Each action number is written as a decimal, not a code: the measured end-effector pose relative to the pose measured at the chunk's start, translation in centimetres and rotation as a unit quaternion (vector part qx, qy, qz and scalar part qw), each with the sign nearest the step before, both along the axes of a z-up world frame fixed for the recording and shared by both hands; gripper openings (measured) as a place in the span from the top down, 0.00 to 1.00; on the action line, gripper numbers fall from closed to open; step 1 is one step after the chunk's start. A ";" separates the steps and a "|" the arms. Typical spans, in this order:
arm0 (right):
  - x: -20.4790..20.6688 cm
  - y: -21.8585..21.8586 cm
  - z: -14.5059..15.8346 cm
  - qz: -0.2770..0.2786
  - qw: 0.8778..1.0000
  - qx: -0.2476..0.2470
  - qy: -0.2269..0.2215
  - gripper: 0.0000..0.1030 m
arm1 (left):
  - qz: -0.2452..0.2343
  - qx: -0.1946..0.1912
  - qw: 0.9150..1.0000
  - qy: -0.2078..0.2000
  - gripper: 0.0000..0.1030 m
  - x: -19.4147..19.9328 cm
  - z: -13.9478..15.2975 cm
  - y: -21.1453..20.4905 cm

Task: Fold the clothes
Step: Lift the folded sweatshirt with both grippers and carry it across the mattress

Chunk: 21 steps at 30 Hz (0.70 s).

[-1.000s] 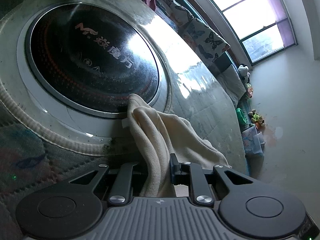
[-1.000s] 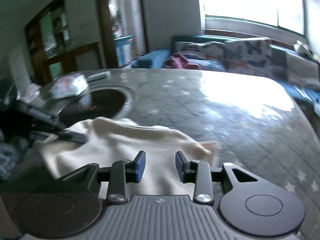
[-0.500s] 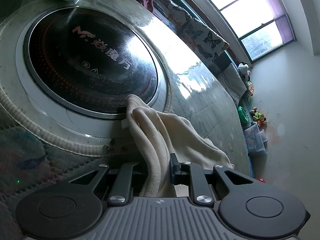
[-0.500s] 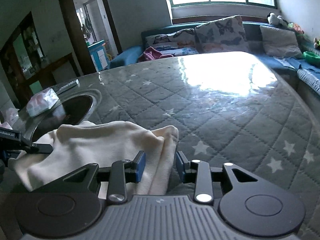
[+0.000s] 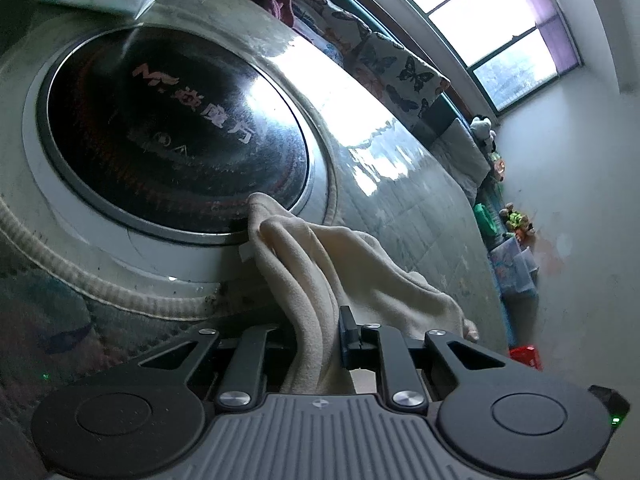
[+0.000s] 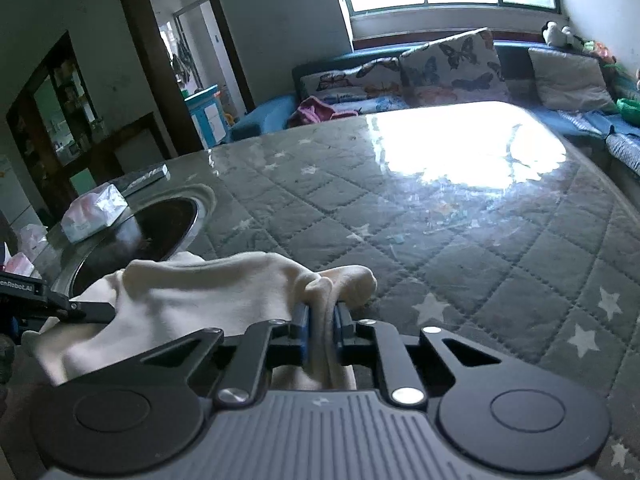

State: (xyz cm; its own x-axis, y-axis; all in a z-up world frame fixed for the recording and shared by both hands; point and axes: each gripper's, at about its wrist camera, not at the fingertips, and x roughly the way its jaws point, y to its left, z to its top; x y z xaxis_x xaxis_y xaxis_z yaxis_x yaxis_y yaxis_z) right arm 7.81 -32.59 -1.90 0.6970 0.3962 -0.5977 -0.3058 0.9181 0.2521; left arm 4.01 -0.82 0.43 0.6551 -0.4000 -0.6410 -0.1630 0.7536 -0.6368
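Both grippers pinch the cream garment (image 6: 192, 300): my right gripper (image 6: 320, 330) is clamped on a bunched corner, my left gripper (image 5: 316, 336) on a gathered edge nearer the round black cooktop (image 5: 168, 132). Held at two points, the cloth hangs between them beside the cooktop, probably so I can spread or fold it.

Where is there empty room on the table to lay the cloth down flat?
The grey quilted star-pattern table cover is bare from the cream cloth out to the sunny far edge near the butterfly cushions. The left is crowded: round black cooktop, white tissue pack.
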 end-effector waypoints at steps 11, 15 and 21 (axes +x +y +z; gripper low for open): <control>-2.6 -1.9 3.6 -0.032 0.998 0.001 -0.060 0.91 | -0.049 0.032 0.998 -0.037 0.86 0.5 3.0 -3.7; -3.0 -3.8 4.8 -0.057 0.996 -0.011 -0.075 0.91 | -0.073 0.039 0.995 -0.050 0.86 1.6 3.9 -6.4; -3.2 -7.3 6.3 -0.103 0.990 -0.043 -0.090 0.91 | -0.116 0.050 0.990 -0.066 0.86 3.9 4.6 -11.5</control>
State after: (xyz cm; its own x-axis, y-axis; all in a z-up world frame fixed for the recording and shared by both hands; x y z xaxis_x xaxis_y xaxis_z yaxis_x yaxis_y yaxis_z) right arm 4.65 -39.90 4.43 0.8558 0.1880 -0.4820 -0.1435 0.9813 0.1280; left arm 7.92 -12.32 5.05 0.6331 -0.4881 -0.6007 0.1012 0.8216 -0.5610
